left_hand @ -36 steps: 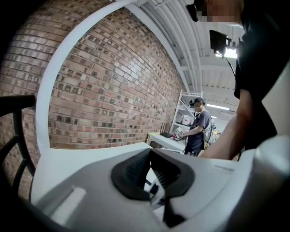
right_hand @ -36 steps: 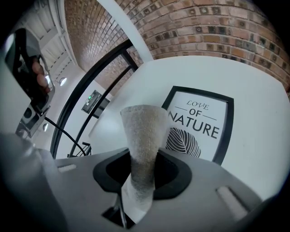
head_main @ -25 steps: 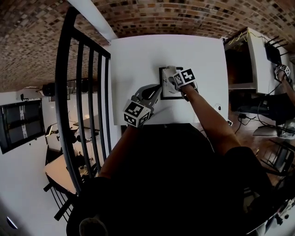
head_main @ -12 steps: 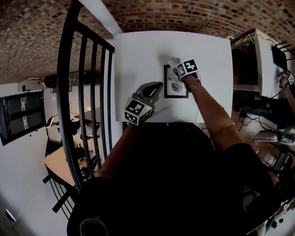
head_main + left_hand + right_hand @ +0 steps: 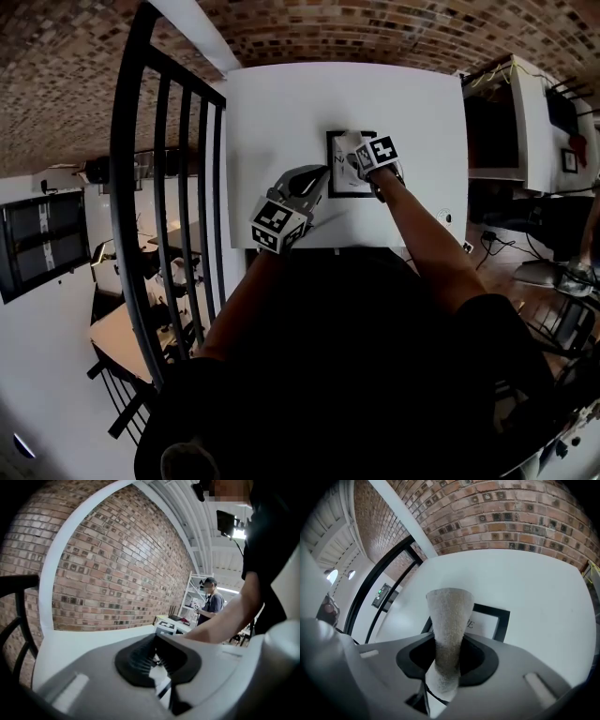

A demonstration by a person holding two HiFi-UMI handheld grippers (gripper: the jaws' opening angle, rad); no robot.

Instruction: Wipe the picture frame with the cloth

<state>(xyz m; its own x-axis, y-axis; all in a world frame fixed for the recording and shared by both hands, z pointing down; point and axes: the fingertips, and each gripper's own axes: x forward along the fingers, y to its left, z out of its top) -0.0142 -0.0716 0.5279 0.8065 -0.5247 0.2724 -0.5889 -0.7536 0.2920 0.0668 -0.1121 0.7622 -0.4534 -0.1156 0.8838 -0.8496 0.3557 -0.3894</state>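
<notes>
A black picture frame (image 5: pixel 349 186) with a white print lies flat on the white table (image 5: pixel 281 103). My right gripper (image 5: pixel 361 161) is over the frame and shut on a grey-beige cloth (image 5: pixel 349 150). In the right gripper view the cloth (image 5: pixel 447 616) sticks out of the right gripper (image 5: pixel 446 660) and reaches down onto the frame (image 5: pixel 499 623). My left gripper (image 5: pixel 322 174) points at the frame's left side, its tips at the frame's edge. In the left gripper view the left gripper (image 5: pixel 156 651) has its pads together and nothing shows between them.
A black metal railing (image 5: pixel 159 187) runs along the table's left side. A white cabinet with a dark opening (image 5: pixel 506 122) stands to the right. A brick wall (image 5: pixel 525 513) lies beyond the table's far edge. A person (image 5: pixel 211 603) stands far off by shelves.
The right gripper has drawn the cloth back from the frame's far edge onto the middle of the frame. The left gripper has stayed at the frame's left side.
</notes>
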